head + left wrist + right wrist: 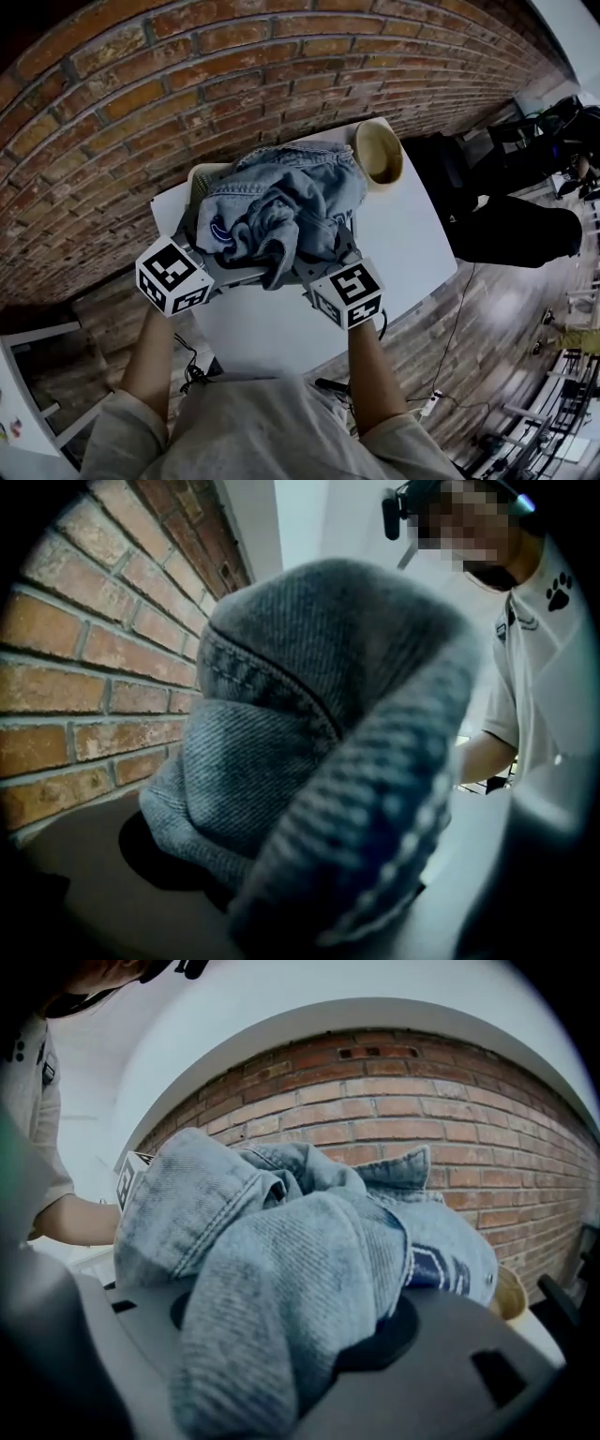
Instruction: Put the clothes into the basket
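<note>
A crumpled light-blue denim jacket is bunched over a pale perforated basket at the back of the white table. Only the basket's left rim shows. My left gripper and right gripper hold the jacket's near edge from either side, and a fold hangs down between them. In the left gripper view the denim fills the frame and hides the jaws. The right gripper view shows the jacket draped over the grey jaw, which is closed on the cloth.
A tan round bowl-shaped container stands just right of the jacket. A brick wall runs along the table's far side. Dark furniture is to the right, and cables lie on the wooden floor.
</note>
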`<state>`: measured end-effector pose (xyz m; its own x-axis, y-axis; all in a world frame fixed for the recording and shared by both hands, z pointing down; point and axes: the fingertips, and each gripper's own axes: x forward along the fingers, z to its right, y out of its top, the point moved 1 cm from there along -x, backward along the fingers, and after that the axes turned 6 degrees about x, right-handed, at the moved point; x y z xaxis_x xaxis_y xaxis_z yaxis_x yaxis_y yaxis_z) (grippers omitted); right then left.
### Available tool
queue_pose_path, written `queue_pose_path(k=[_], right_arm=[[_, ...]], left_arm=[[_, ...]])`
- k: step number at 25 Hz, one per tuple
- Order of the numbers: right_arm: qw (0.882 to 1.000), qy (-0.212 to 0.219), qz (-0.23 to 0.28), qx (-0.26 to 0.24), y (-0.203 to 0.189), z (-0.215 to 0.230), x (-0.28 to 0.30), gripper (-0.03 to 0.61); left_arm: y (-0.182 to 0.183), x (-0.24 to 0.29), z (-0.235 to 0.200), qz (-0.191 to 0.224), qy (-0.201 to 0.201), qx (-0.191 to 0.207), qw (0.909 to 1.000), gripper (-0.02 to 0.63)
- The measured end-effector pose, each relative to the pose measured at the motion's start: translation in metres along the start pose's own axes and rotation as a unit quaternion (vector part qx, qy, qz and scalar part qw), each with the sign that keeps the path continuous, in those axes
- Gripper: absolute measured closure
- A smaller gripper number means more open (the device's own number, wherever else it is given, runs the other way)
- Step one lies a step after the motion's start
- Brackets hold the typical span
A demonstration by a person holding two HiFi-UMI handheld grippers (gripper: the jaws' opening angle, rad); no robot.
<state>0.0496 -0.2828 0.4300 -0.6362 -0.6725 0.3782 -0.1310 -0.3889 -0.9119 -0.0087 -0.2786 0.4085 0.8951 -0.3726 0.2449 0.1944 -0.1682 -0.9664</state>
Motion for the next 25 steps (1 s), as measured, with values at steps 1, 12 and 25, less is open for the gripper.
queue_pose_path(k=[1, 12, 25], right_arm=[[1.0, 0.001, -0.006, 0.009, -0.005, 0.001, 0.002, 0.307], [0.996, -0.002, -0.074, 0.058, -0.041, 0.02, 0.018, 0.308], [0.97, -0.024, -0.199, 0.14, -0.08, 0.045, 0.033, 0.305]], left_arm=[[-0.005, 0.002, -0.001, -0.006, 0.0, -0.005, 1.0, 0.032], [-0.041, 0.021, -0.013, -0.055, 0.0, -0.075, 0.9956, 0.032], [-0.075, 0.035, -0.033, -0.112, 0.045, -0.158, 0.9799, 0.032]])
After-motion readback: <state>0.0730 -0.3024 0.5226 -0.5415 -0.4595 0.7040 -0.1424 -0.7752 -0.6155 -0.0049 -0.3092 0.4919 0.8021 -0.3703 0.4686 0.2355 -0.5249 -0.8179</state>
